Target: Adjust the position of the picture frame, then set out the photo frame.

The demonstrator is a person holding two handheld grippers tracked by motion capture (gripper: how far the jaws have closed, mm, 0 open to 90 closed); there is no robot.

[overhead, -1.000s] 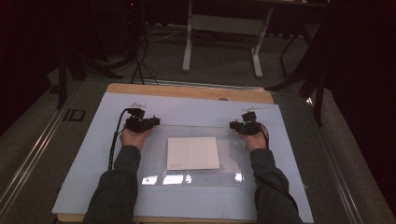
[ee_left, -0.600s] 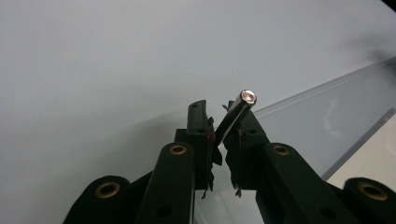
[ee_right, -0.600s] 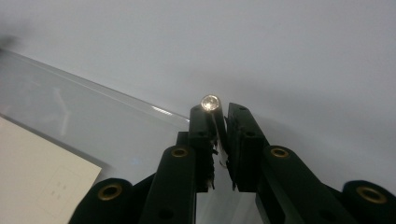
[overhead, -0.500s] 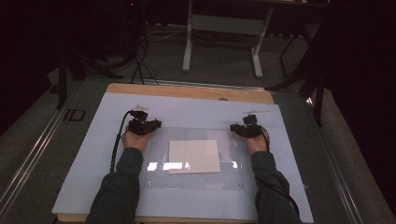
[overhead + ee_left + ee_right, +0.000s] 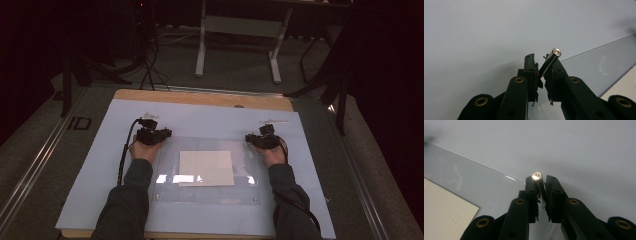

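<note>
A clear plastic sheet (image 5: 210,194) lies on the pale blue mat (image 5: 95,190) and covers a white paper (image 5: 206,167). My left gripper (image 5: 159,134) sits at the sheet's far left corner. In the left gripper view, the left gripper (image 5: 540,58) is shut on a small metal post (image 5: 556,52) that leans to the right by the sheet's edge (image 5: 599,62). My right gripper (image 5: 257,140) sits at the far right corner. The right gripper (image 5: 541,180) is shut on a second metal post (image 5: 536,175), with the sheet (image 5: 474,180) and the paper (image 5: 444,207) to its left.
The mat covers a wooden table (image 5: 200,97) with bare mat beyond and beside the sheet. Small clear bits lie on the mat at the far left (image 5: 148,115) and far right (image 5: 272,121). A white frame stand (image 5: 240,30) is on the dark floor behind.
Both hands have hardly moved; the right gripper has edged slightly toward the person. The glare on the clear sheet has shifted, and the paper looked slightly askew half a second ago.
</note>
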